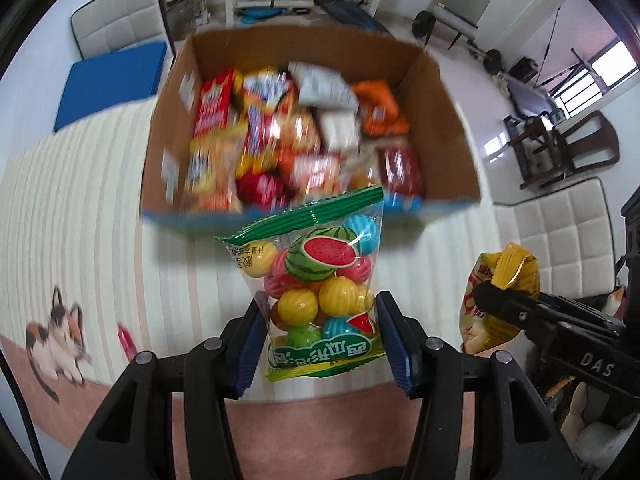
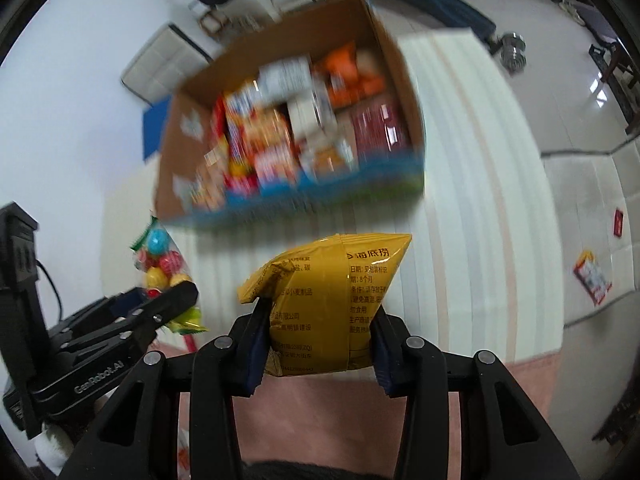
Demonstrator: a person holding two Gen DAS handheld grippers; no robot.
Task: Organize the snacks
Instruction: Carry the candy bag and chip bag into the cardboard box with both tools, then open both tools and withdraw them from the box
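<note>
Left wrist view: left claw [image 1: 320, 344] was clamped on one clear bag of gumballs [image 1: 320, 284], pads pressing both sides, bag held off the striped mat [image 1: 80, 208]. Right claw [image 2: 320, 340] was closed on one yellow snack packet [image 2: 328, 300], also lifted. One open cardboard box [image 1: 444, 120] sat beyond both on the mat, packed with blurred snack packs; count not readable. One more packet [image 2: 592, 276] lay on the floor at right.

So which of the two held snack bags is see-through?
The candy bag in the left gripper; you can see coloured balls inside. The right gripper's yellow bag is opaque.
</note>
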